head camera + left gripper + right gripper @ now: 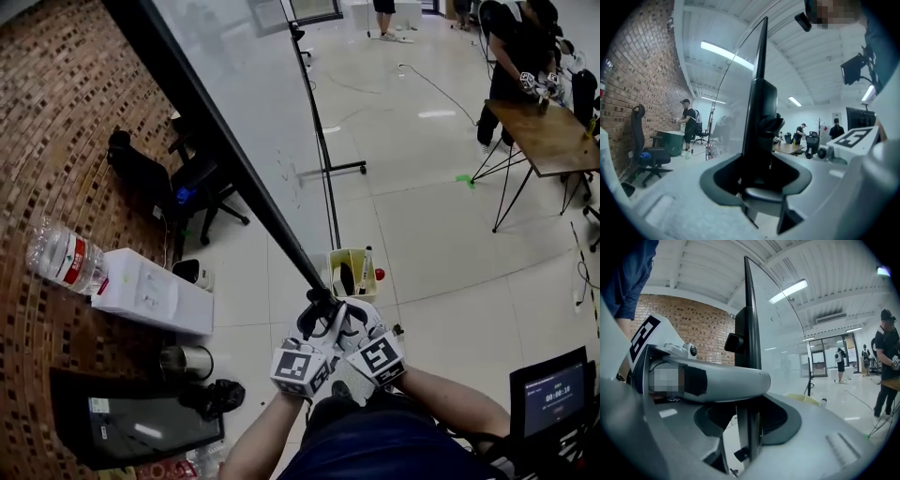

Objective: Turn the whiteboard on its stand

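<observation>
The whiteboard (pixel 258 131) stands edge-on to the person, tilted on its stand (pixel 330 169). Its dark frame (pixel 225 159) runs from the upper left down to the two tools in the head view. To turn it well, the push should probably stay slow and even, so the panel pivots and the stand's feet do not skid on the floor.

The left tool (pixel 317 317) and right tool (pixel 345 319) sit side by side at the near end of the frame, each pinching it between its jaws. Both tools likely need to move together so neither twists off the edge. The yellow bin (pixel 349 255) just beside that end could be struck as the board swings.
</observation>
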Demonstrator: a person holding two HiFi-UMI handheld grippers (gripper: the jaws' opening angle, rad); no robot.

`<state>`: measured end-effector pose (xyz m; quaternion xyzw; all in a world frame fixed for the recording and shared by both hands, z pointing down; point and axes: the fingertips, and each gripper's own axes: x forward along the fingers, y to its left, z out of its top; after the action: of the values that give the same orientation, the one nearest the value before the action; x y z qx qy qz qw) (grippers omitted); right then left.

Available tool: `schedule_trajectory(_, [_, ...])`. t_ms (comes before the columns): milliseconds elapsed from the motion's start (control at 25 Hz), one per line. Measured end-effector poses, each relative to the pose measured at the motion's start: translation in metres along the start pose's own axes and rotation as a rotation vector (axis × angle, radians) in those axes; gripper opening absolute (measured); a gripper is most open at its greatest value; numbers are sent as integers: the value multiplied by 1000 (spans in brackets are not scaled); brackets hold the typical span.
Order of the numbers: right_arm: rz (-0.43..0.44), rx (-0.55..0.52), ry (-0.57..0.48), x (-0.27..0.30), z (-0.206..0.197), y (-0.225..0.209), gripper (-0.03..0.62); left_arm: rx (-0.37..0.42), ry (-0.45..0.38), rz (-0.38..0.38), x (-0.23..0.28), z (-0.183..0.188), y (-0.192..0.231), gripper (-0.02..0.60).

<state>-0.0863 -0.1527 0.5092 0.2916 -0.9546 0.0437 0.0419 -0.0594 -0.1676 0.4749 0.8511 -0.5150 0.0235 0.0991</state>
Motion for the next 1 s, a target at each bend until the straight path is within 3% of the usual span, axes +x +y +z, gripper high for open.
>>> schedule_trajectory(360, [-40, 10, -13, -36, -6, 26, 158, 8, -18, -55, -30, -15, -30, 200])
schedule_trajectory(680, [-56, 0, 23, -59, -4, 59, 158, -35, -65, -101, -66, -17, -50, 207])
schedule_trajectory(1000, [-52, -11, 23, -75, -13, 97, 156, -14, -34, -79, -104, -31, -60, 202])
